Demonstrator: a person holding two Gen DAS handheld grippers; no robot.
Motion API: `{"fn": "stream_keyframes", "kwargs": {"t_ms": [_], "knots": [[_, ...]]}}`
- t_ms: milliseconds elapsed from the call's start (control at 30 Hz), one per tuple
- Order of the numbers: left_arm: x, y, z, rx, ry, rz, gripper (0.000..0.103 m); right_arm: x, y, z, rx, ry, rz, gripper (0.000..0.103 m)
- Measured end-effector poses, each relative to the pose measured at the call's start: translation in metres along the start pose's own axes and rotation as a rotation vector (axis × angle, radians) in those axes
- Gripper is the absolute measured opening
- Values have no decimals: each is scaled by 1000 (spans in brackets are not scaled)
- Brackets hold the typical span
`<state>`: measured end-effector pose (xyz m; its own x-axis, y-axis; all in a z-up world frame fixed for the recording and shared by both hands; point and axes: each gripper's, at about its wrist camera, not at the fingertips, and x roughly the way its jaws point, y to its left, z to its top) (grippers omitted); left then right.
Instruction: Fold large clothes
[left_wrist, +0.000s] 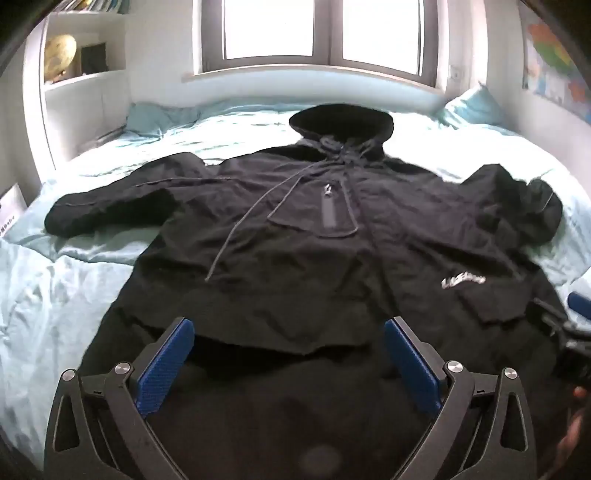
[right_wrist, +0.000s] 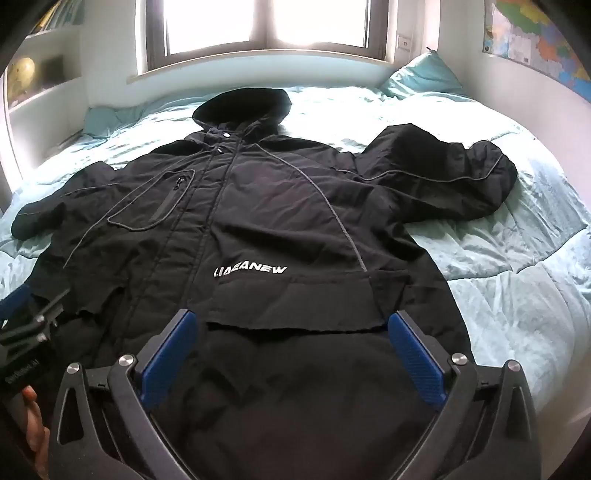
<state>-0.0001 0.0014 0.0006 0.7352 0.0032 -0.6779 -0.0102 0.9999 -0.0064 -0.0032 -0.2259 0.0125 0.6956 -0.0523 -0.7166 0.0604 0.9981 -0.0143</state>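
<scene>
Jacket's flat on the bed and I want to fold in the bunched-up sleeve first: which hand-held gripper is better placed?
Right, probably. The right hand-held gripper hangs open over the black hooded jacket on the side of its bunched sleeve; the left hand-held gripper, also open, sits toward the flatter sleeve.

Jacket (right_wrist: 266, 229) lies flat on bed (right_wrist: 498, 280), front up, hood (right_wrist: 242, 109) toward window (right_wrist: 258, 26), sleeves spread left and right. Pillow (right_wrist: 421, 79) at far right corner. Shelf (left_wrist: 77, 55) on left wall. My left tongs (left_wrist: 288, 354) and right tongs (right_wrist: 291, 347) hover over hem, spread wide, nothing between.
</scene>
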Motion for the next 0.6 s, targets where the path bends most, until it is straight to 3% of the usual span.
{"fn": "stream_keyframes", "kwargs": {"t_ms": [167,333,600], "knots": [[-7,3,6,-5,4,-36,102,3,-1,-2,16,25,16,103],[1,-2,-5,74,12,-14,102,-2,2,-2,-7,11,51,103],[1,-7,-3,61,-6,-45,102,-8,9,-1,-37,-15,63,103]]}}
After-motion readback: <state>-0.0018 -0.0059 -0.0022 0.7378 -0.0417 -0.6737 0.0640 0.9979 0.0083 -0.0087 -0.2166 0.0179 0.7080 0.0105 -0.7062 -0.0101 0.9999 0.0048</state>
